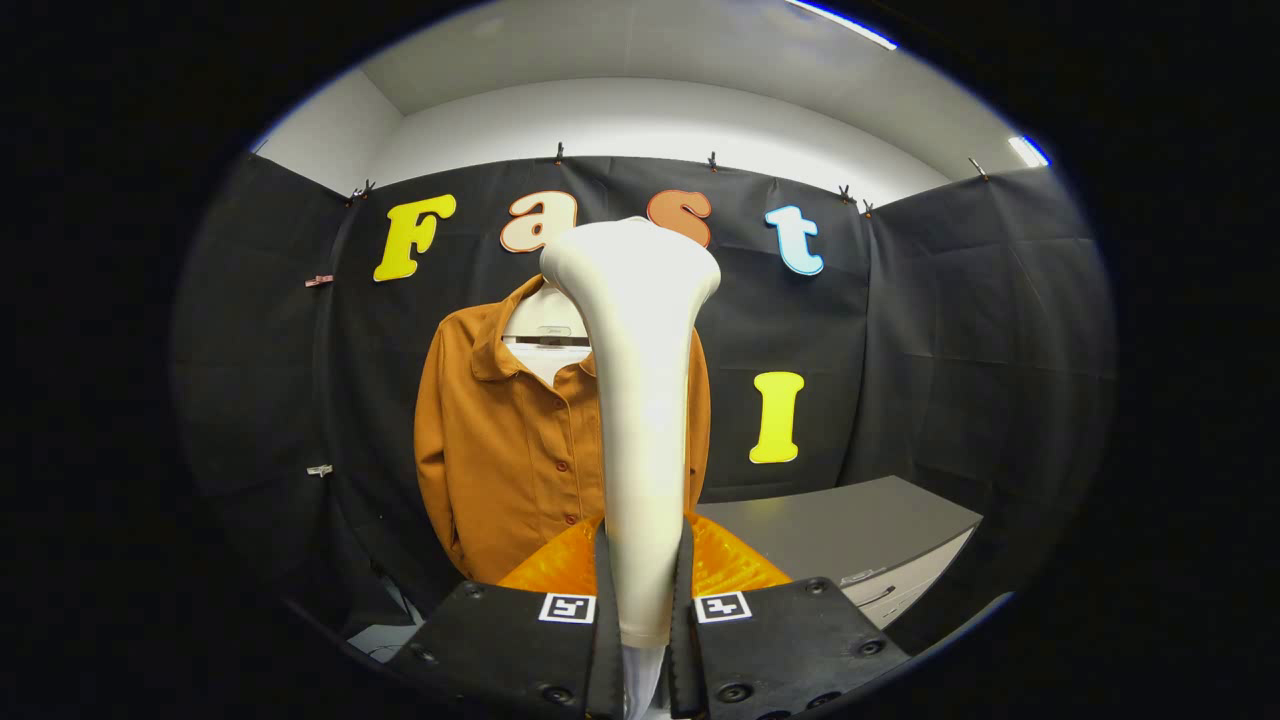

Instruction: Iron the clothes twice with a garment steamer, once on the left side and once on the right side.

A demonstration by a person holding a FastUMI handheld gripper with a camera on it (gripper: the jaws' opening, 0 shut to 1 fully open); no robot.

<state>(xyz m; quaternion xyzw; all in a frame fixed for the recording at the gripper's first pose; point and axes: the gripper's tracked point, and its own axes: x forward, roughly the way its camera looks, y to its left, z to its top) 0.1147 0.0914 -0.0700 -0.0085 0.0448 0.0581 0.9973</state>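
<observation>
A white garment steamer [640,400] stands upright between my fingers, its handle clamped by both and its wide head rising above them. My gripper [642,590] is shut on that handle. Beyond the steamer hangs a brown button-up shirt [510,450] on a white hanger against the black cloth wall. The steamer's body hides the shirt's right half. The steamer head is still some way short of the shirt and roughly level with its collar.
A grey cabinet [860,545] with a flat top stands low to the right of the shirt. Black cloth walls close the booth on the left, back and right.
</observation>
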